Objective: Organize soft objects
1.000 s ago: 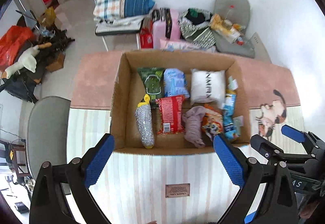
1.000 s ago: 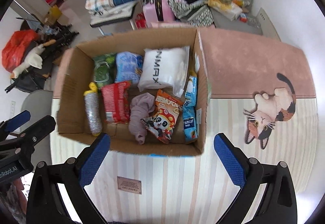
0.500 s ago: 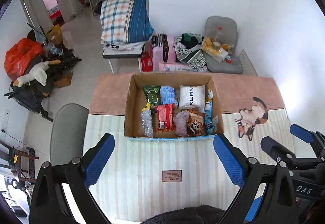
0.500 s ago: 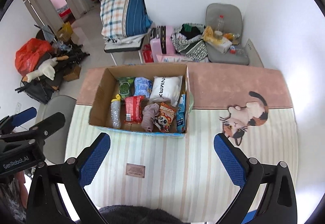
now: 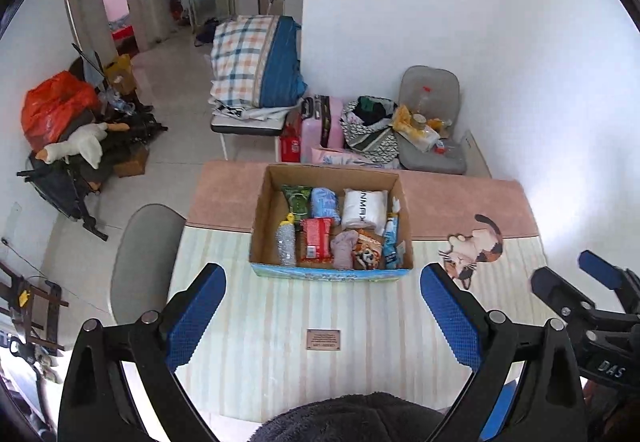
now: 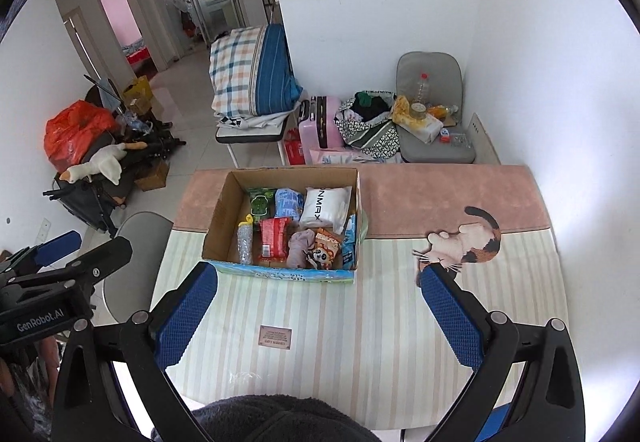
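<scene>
An open cardboard box (image 5: 264,213) (image 6: 218,217) stands on the table and holds several soft items: a white pillow pack (image 5: 363,208) (image 6: 326,206), a mauve cloth (image 5: 343,248) (image 6: 300,245), a red snack pack (image 5: 316,242), a green pack (image 5: 297,197), a blue pack (image 5: 325,201) and a silver roll (image 5: 285,245). My left gripper (image 5: 322,316) is open and empty, high above the near table. My right gripper (image 6: 316,312) is open and empty, also well back from the box. Each gripper shows at the edge of the other's view.
The table (image 5: 260,342) has a striped cloth with a cat picture (image 5: 474,250) and a small brown label (image 5: 323,340). A grey chair (image 5: 140,254) stands at its left. A dark fuzzy shape (image 5: 344,418) fills the bottom. Bedding, a pink suitcase (image 5: 322,121) and clutter lie beyond.
Both grippers have pulled up and back from the box, which now looks much smaller. Both stay open. The items in the box have not moved.
</scene>
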Available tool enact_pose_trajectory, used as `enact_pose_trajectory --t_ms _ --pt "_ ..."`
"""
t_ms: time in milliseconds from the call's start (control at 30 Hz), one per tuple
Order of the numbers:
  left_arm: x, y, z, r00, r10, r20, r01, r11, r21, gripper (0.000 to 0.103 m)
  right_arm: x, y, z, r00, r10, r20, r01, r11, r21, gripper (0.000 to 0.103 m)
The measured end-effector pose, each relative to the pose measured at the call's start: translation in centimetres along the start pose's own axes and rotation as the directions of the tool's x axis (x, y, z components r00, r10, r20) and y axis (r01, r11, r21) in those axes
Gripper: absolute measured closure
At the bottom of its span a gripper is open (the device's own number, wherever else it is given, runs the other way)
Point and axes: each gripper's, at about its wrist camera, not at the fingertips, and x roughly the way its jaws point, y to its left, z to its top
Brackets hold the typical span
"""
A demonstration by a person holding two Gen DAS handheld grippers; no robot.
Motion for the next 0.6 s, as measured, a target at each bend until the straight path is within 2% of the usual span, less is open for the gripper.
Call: enact_pose_trajectory --t_ms 233,600 --pt "-0.6 -0.4 -0.5 1.000 0.017 0.007 -0.017 1.000 0.004 0.003 -2.2 0.4 -0.5 1.000 -0.010 0.016 0.010 0.999 -0.036 0.000" --pt "-0.9 -0.6 -0.2 0.997 0.052 0.052 -0.053 0.998 0.018 0.003 -1.7 0.1 0.7 0.996 -0.073 0.048 0.074 0.997 -0.019 0.000"
